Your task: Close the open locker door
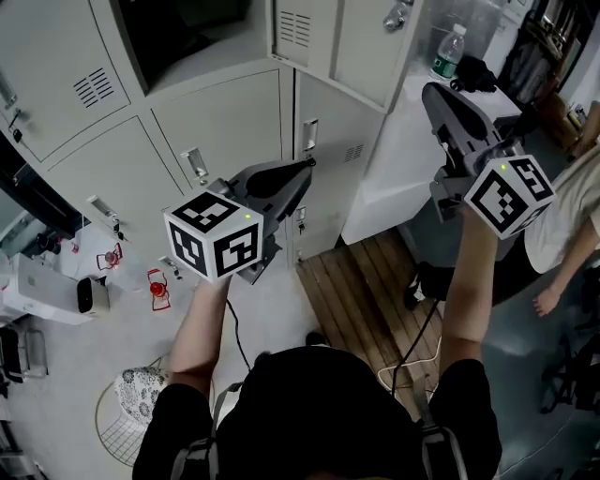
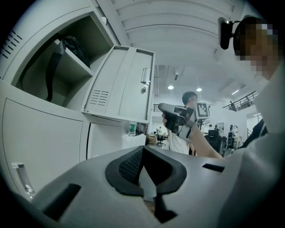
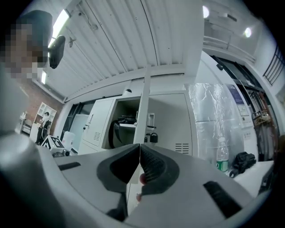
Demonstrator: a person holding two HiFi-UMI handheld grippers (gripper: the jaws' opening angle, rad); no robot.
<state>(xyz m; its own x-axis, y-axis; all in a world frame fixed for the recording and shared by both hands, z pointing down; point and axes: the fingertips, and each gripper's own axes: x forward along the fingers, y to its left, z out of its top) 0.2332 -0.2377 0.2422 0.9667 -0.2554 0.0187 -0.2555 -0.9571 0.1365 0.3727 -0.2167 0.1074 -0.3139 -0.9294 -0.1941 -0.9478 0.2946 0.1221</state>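
The grey locker bank fills the upper left of the head view. One upper compartment stands open, with a dark bag inside it. Its door swings out toward me; the left gripper view shows the door's vents and latch, and the right gripper view shows the door edge-on. My left gripper is shut and empty, in front of the lower lockers and below the door. My right gripper is also shut and empty, raised to the right of the door and apart from it.
A white cabinet stands right of the lockers, with a water bottle and a black object on top. Another person stands at far right. Wooden boards, red items and a wire basket lie on the floor.
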